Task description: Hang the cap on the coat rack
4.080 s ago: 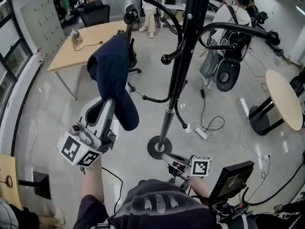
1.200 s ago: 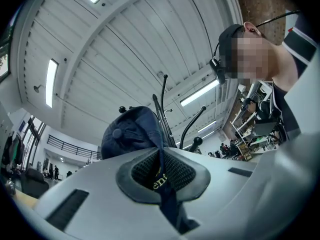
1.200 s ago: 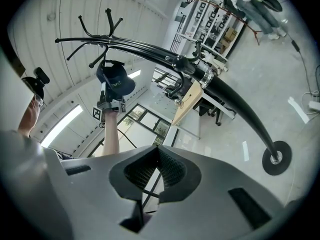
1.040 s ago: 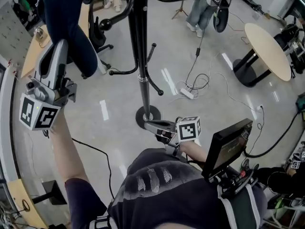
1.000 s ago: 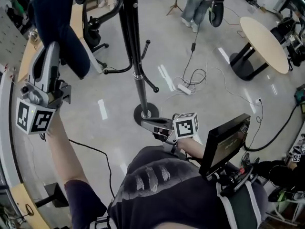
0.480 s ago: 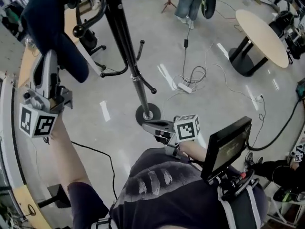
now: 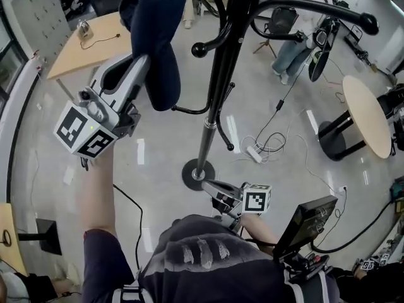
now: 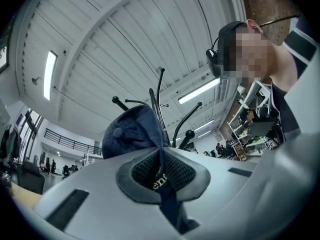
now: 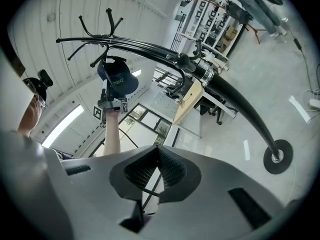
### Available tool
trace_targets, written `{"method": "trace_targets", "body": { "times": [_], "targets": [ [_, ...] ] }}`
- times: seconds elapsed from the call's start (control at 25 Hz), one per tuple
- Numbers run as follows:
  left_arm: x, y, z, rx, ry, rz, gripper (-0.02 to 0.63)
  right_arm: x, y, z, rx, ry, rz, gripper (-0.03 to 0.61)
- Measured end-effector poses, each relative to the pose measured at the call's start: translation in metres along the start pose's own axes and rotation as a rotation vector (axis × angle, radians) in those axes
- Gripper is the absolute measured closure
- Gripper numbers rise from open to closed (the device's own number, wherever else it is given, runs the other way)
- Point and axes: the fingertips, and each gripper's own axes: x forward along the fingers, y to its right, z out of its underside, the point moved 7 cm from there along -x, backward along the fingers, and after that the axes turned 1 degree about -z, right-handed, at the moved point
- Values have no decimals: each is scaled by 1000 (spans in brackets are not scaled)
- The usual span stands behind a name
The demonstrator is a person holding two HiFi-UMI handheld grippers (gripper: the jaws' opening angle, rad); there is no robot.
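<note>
Navy cap (image 7: pixel 155 38) sits clamped by its edge in the left tongs (image 7: pixel 140 62), just above them, near the coat rack (image 7: pixel 218 84) arms; right tongs (image 7: pixel 207 186) are clenched empty beside its base.

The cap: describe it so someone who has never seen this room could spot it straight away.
Find the tall black coat rack in the middle of the floor, then look to its upper arms on the person's left. There the left gripper is shut on the cap, held up high. It is the only soft navy fabric thing among bare black ball-tipped hooks.
</note>
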Motion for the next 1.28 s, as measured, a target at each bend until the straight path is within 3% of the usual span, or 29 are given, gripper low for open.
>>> {"method": "trace_targets", "body": {
  "times": [1.28],
  "targets": [
    [8,13,19,-40,-33,66,589,-3,-1,-7,3,10,11,574]
  ]
}}
